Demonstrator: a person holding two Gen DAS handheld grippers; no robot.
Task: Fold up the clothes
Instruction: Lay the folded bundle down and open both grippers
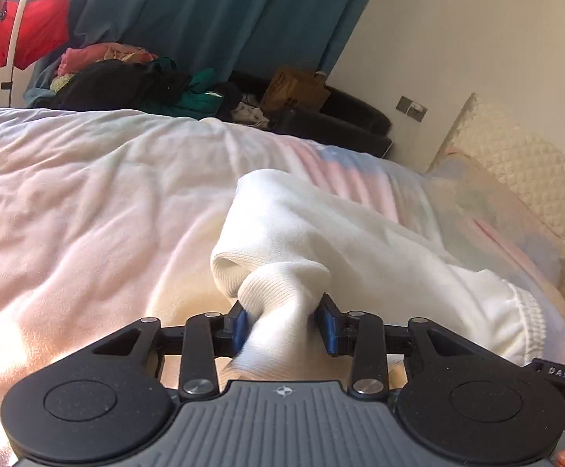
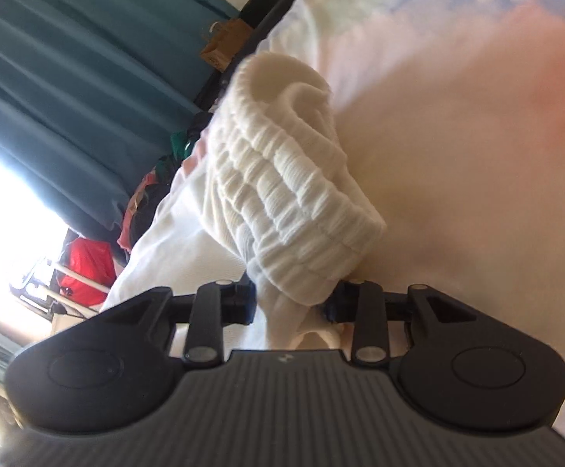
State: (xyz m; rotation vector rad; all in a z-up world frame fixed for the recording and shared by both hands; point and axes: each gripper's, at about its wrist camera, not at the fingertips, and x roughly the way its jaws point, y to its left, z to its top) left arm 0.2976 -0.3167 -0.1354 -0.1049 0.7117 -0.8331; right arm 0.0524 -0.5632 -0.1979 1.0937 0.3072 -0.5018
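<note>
I have both tongs clamped on one white cotton-knit garment [image 1: 344, 233] that lies across the pale pink and white rumpled bed cover [image 1: 88, 194], toward the headboard end of the bed. The left tongs [image 1: 284, 329] pinch a ribbed cuff or hem end between their blue pads, the fabric bunched and twisted where it passes through. The right tongs [image 2: 292, 303] grip the gathered, ridged elastic band of the same garment [image 2: 282, 179], which curls over on itself above the grip; that view is tilted and somewhat blurred, so I cannot tell how much cloth sits between the pads. The middle of the garment sags onto the cover between the two grips. My judgement is that the piece is held at two ends, which would suit either spreading it out or carrying one end over for a fold; the pictures do not settle which. To handle it well, I would keep both grips firm, hold the two ends level, draw out the slack so the twist at the cuff relaxes, and keep the cloth clear of the quilted cream headboard [image 1: 523, 179]. A heap of mixed dark and coloured clothes [image 1: 126, 81] lies beyond the far edge of the bed.
</note>
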